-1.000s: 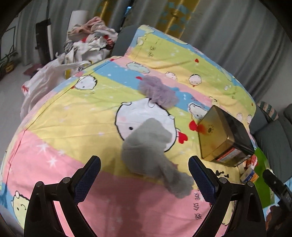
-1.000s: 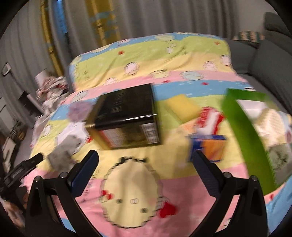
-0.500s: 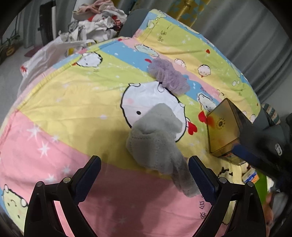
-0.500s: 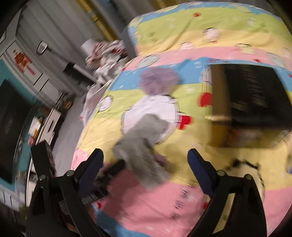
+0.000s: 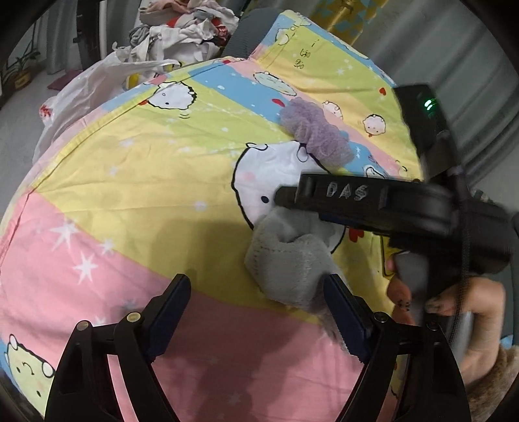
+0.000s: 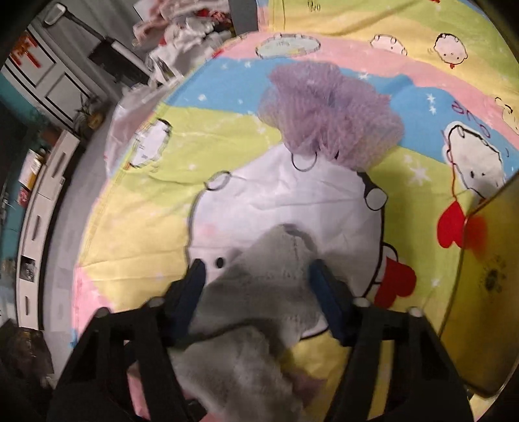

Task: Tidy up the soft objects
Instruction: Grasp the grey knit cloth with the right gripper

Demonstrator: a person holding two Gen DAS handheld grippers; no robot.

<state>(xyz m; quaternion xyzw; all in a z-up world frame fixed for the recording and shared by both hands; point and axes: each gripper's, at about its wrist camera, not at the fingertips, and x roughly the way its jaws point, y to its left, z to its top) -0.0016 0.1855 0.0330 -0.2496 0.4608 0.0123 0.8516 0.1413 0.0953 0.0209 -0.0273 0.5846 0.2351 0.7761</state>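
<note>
- Right gripper point(image 6: 258, 285): jaws closing around grey sock point(image 6: 259, 292); contact with pads unclear.
- Left gripper point(image 5: 256, 305): jaws closing, wide; sock's lower end against one finger point(image 5: 343, 311).
- Purple pouf point(image 6: 327, 113) beyond fingertips.

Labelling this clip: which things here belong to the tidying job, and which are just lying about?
Job: grey cloth between closing right gripper; purple mesh puff; left gripper.
Lying about: gold tin; clothes pile; plastic bag.

A bed under a cartoon-print sheet point(image 5: 129, 201) of pink, yellow and blue stripes carries a grey plush cloth point(image 5: 288, 269) near, a purple mesh puff point(image 6: 327, 113) farther back, and a gold tin point(image 6: 486, 292) at right.
</note>
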